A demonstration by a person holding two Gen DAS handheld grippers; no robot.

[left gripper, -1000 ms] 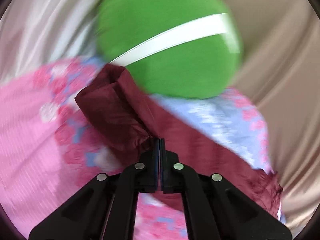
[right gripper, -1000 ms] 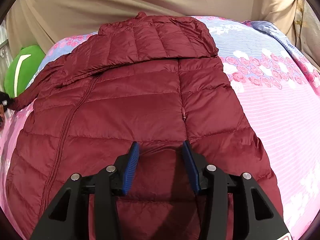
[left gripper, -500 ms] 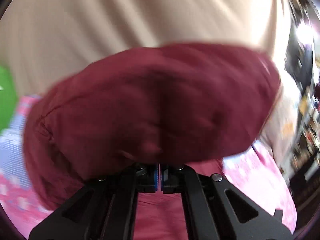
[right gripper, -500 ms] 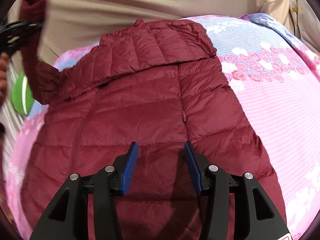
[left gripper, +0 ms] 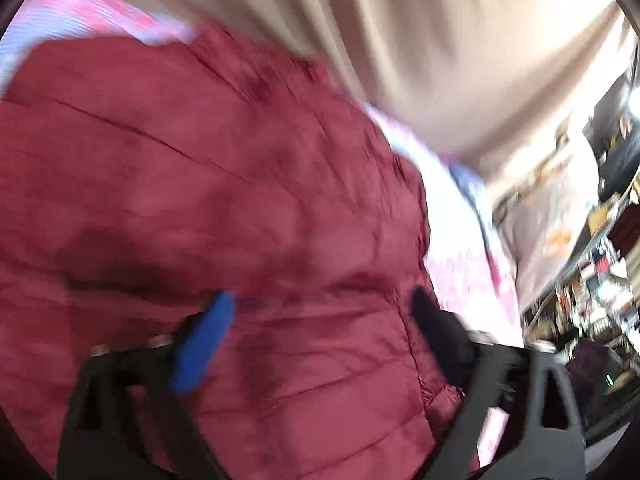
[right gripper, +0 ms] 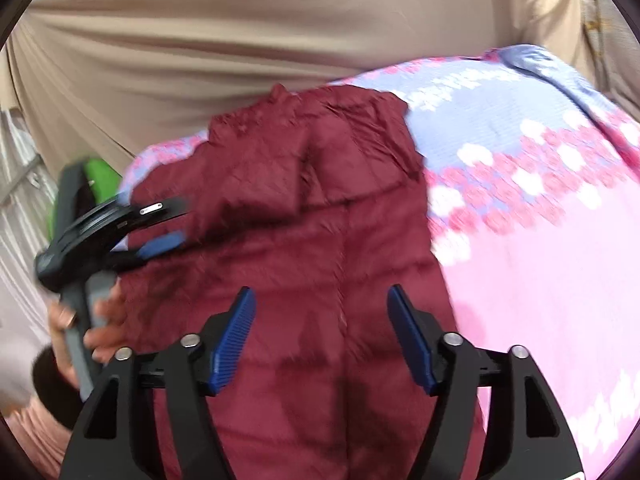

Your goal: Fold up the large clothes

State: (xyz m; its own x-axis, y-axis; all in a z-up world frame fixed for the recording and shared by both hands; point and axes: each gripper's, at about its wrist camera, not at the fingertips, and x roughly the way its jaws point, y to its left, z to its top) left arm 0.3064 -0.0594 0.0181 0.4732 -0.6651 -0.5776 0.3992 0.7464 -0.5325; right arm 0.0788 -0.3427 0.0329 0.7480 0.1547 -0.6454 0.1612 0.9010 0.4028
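A maroon quilted down jacket (right gripper: 304, 208) lies on the bed, its left sleeve (right gripper: 248, 176) folded across the chest. In the left wrist view the jacket (left gripper: 240, 200) fills the blurred picture. My left gripper (left gripper: 322, 298) hangs over it with its jaws opening wide and nothing between the pads. The right wrist view shows the left gripper (right gripper: 172, 224) at the jacket's left edge, held by a hand (right gripper: 100, 320). My right gripper (right gripper: 320, 294) hovers above the jacket's lower middle, jaws opening, with the fabric below them and not pinched.
The bed sheet (right gripper: 540, 240), pink and pale blue with flowers, spreads out to the right of the jacket. A beige curtain (right gripper: 240, 40) hangs behind the bed. A green cushion (right gripper: 102, 172) peeks out at the far left. Cluttered shelves (left gripper: 600, 280) stand off the bed's right side.
The left gripper carried the sleeve from beside the green cushion over the jacket, then opened and let it go. The right gripper's jaws spread wider and it rose a little.
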